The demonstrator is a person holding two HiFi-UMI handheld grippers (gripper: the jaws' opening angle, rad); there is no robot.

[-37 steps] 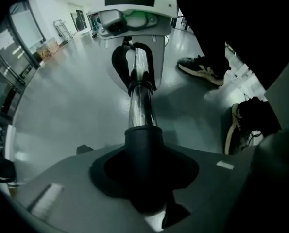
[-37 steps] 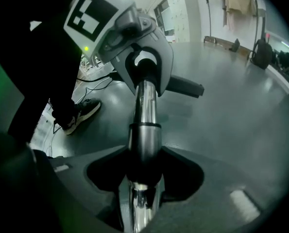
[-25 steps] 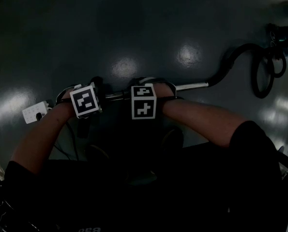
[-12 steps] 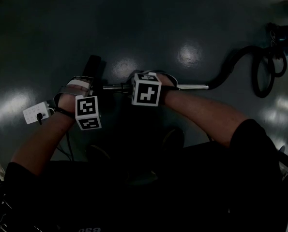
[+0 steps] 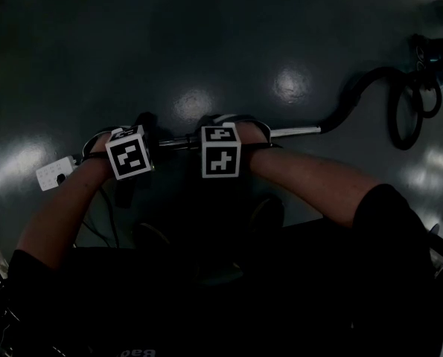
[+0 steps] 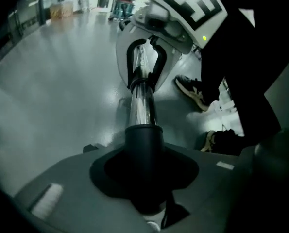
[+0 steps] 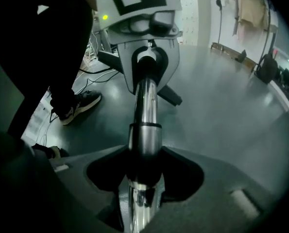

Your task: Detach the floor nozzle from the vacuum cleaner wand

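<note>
A chrome vacuum wand (image 5: 292,132) lies roughly level across the dark floor, and a black hose (image 5: 359,88) leads off its right end. My left gripper (image 6: 144,152) is shut on the black neck (image 6: 144,144) of the floor nozzle where the wand enters it. Behind that gripper, parts of the dark nozzle (image 7: 171,95) stick out. My right gripper (image 7: 144,164) is shut on the wand's chrome tube (image 7: 145,130), close beside the left one. In the head view the two marker cubes hide the join and both sets of jaws.
A white power strip (image 5: 51,173) lies on the floor left of my left hand, with cables near it. The hose coils at the far right (image 5: 407,114) near a dark machine. The person's shoes (image 6: 193,91) stand close below the wand.
Half a second ago the left gripper had swung lower and rolled, showing the nozzle above it. It is now back beside the right gripper, much as a second ago. The right gripper barely moved.
</note>
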